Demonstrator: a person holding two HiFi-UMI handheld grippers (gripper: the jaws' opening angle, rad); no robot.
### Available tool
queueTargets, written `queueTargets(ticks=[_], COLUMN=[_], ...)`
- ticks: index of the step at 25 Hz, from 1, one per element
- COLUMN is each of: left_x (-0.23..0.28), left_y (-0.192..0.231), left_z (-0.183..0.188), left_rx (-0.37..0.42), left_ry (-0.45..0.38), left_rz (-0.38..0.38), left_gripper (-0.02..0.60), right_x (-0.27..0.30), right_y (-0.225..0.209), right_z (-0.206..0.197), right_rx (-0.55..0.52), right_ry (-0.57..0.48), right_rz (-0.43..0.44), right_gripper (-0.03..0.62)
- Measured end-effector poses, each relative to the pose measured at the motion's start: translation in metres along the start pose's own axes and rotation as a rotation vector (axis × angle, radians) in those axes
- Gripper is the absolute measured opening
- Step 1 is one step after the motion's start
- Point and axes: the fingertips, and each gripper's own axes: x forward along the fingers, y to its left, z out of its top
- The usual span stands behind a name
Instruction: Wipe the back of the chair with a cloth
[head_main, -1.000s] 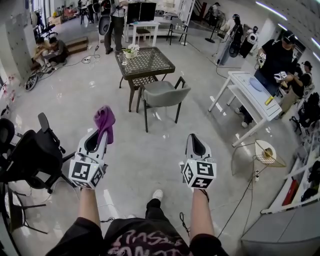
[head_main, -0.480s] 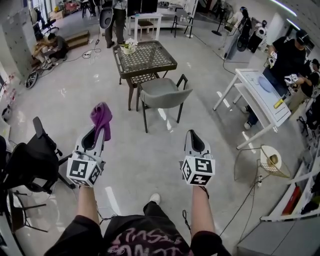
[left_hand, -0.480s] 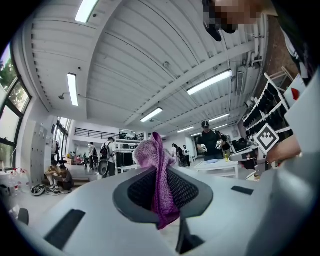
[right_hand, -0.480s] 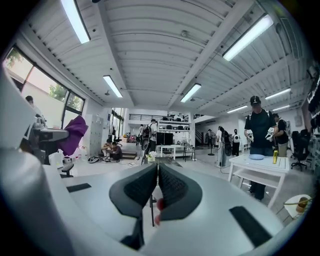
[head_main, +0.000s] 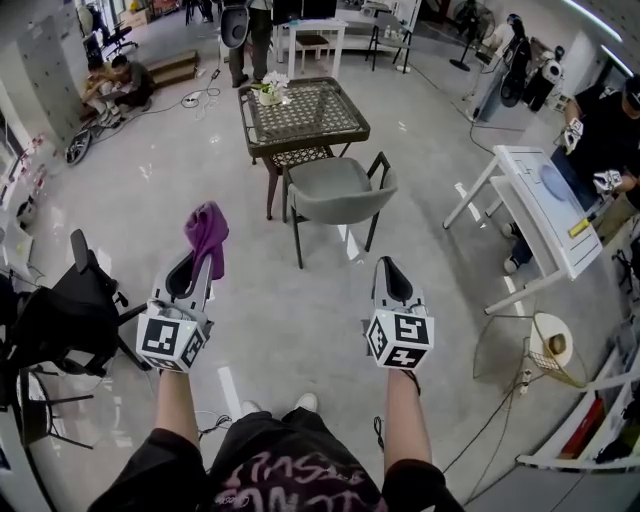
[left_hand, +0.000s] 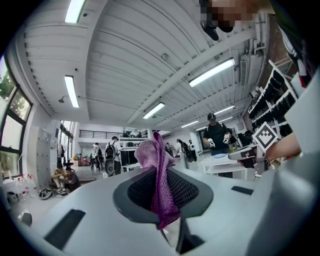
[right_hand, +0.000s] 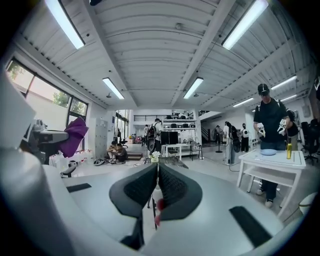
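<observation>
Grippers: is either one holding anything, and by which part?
The left gripper grips the purple cloth by its lower end, the rest bunched above the jaws. The right gripper holds nothing.

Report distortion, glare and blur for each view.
Head view: the fisheye curves the room's edges, and lights glint on the glossy floor near the chair. Left gripper view: the purple cloth is sharp, the corners vignetted black. Right gripper view: the ceiling strip lights are blown white, the corners likewise black.
</observation>
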Motion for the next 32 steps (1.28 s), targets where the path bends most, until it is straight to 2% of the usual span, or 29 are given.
queueTargets(ticks=[8,15,25,32], left_x=[0.030,0.063,0.145,0.194], left_y=[0.004,0.029,0.068,0.091], left_z=[-0.007,-0.027,-0.056,-0.083], left_rx=[-0.006,-0.030,-0.066,-0.081], left_ry=[0.007,0.013,0.023,0.030], left_rz=[0.019,0.008,-0.051,-0.091], left_gripper=[0.071,0.071,0.071,0.071], right_x=[0.031,0.071,0.147,0.187], right_y=[-0.015,-0.011,-0.017,-0.019], right_z=[-0.001,-0.005,-0.006,0.000], right_rx=[-0.004,-0.007,-0.025,-0.018], right_ry=[0.013,0.029,0.065,0.041], right_rz=[0.018,0.008,-0.045,-0.076], right_gripper=[0.028,0.028,0.028,0.028])
